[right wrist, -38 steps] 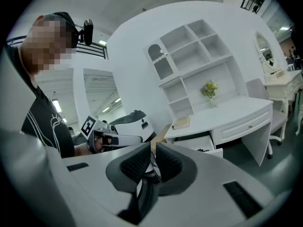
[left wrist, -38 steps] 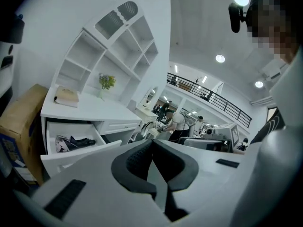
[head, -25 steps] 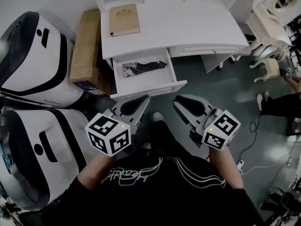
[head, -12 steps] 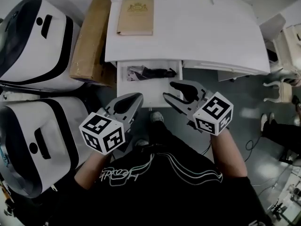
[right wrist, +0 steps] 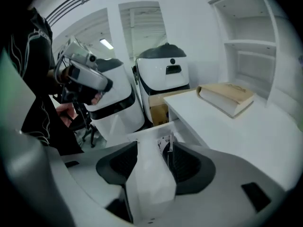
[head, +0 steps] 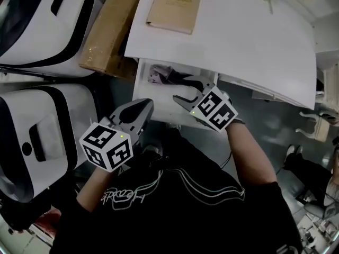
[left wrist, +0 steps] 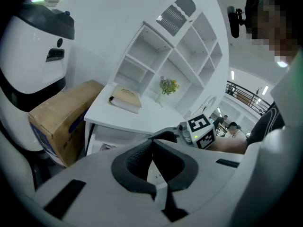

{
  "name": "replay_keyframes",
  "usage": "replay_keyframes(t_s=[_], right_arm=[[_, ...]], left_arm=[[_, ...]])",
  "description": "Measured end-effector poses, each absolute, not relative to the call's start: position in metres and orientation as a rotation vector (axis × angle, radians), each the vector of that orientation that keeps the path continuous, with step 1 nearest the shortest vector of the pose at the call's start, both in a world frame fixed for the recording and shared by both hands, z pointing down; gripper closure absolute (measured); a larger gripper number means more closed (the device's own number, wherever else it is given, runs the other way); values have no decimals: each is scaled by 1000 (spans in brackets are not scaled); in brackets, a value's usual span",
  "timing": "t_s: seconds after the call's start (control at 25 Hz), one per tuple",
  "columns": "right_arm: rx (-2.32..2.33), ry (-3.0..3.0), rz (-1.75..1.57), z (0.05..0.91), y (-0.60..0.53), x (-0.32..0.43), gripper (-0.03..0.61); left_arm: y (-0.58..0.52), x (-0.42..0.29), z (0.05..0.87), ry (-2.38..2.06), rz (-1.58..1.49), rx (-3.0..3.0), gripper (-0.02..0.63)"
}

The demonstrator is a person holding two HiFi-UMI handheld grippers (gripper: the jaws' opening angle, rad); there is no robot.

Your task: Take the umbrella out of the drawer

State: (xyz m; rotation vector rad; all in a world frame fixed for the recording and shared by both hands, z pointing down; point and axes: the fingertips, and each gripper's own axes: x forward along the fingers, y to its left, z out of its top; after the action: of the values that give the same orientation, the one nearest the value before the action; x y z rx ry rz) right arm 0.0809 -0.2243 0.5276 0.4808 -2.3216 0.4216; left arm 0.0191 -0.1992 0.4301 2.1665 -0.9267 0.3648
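- The drawer point(head: 148, 91) stands pulled out from under the front edge of the white worktop point(head: 238, 41).
- The umbrella point(head: 177, 78), folded and dark, lies inside the drawer towards its back, and a grey patterned part is seen at its left end.
- The right tool point(head: 186, 90) is held over the right half of the drawer, just beside the umbrella. Whether it touches the umbrella cannot be made out.
- Its jaws are released and have just been opening. A white wall of the drawer is seen between them in the right gripper view, and nothing is grasped.
- The left tool point(head: 145, 106) is held in front of the drawer, near its front panel. It is clenched, with the jaw tips met and nothing between them.
- A tan book point(head: 175, 7) lies flat on the worktop, well apart from the drawer.
- A cardboard box point(head: 111, 30) is placed between the worktop and two white-and-black machines point(head: 37, 20).
- A small bunch of flowers point(left wrist: 168, 85) stands on the worktop beyond the book.
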Motion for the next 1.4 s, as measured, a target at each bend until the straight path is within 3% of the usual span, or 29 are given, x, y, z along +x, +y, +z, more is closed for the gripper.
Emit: replay_keyframes(t_s=[0.68,1.4], right_arm=[[311,-1893,15,708,-274,76,342],[226,-1828,84,746,-286,72,341]], left_arm=[[-220,-17,487,-1034,345,2031,594],[-225,-30,515,-1105,400,1964,594]])
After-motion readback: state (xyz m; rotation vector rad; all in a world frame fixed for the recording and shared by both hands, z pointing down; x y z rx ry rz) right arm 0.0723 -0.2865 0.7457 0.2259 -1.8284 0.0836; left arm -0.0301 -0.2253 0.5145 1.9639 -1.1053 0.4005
